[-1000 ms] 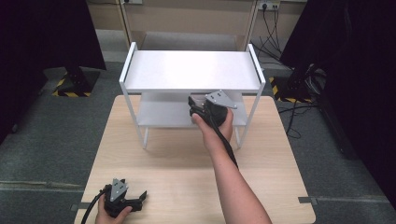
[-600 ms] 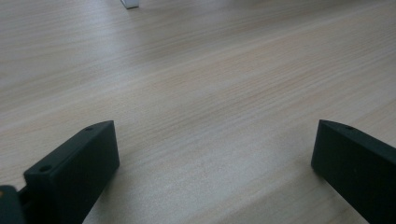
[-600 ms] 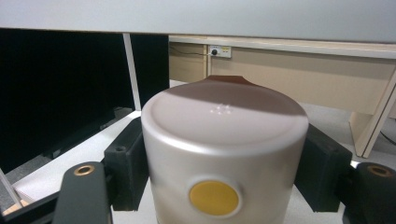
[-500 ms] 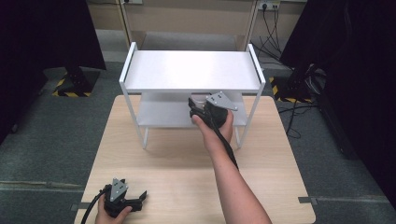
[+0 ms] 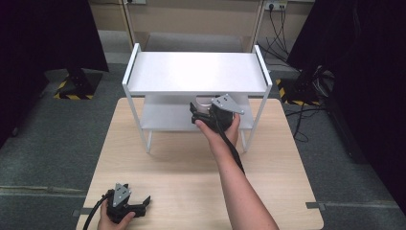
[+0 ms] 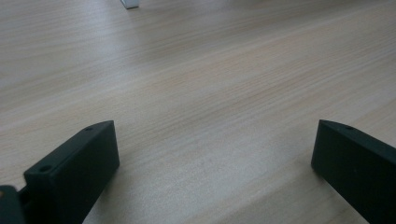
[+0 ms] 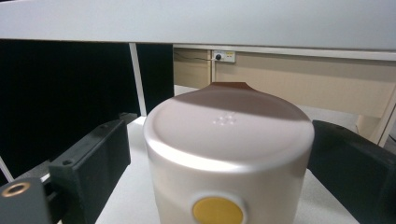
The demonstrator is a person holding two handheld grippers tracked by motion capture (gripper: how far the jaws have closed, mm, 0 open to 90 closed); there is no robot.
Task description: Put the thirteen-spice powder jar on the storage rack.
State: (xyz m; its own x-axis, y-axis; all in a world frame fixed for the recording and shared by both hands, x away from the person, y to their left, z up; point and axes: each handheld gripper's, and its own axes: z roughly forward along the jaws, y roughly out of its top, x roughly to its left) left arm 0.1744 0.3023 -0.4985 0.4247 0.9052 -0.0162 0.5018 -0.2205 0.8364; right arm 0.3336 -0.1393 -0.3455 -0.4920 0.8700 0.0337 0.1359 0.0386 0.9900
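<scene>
High view: the right claw [image 5: 201,111] is seen reached in under the top board of a white two-level shelf [image 5: 196,73] that stands along the far edge of the bench [image 5: 191,187], with the person's right hand [image 5: 218,129] wrapped round its body just in front of the lower board. From the right claw's own camera, a squat silvery container [image 7: 229,154] with a smooth domed lid and a yellow round mark low on its near face is found directly ahead and dead centre between the two black jaws, upright on the lower board of the shelf. The jaws are held spread, one to each side of the container; whether either pad touches its wall cannot be told, since the near sides are cut off at the picture's edges. The container's axis is judged vertical, so a level squeeze across its round body would be called for, and no sideways correction appears to be needed. A brownish spout or handle tip is glimpsed behind the lid, pointing away from the claw. The left claw [image 5: 136,207] is rested well apart, near the front left corner of the bench, with its jaws spread wide over bare wood and nothing between them; it is plainly the farther of the two.
</scene>
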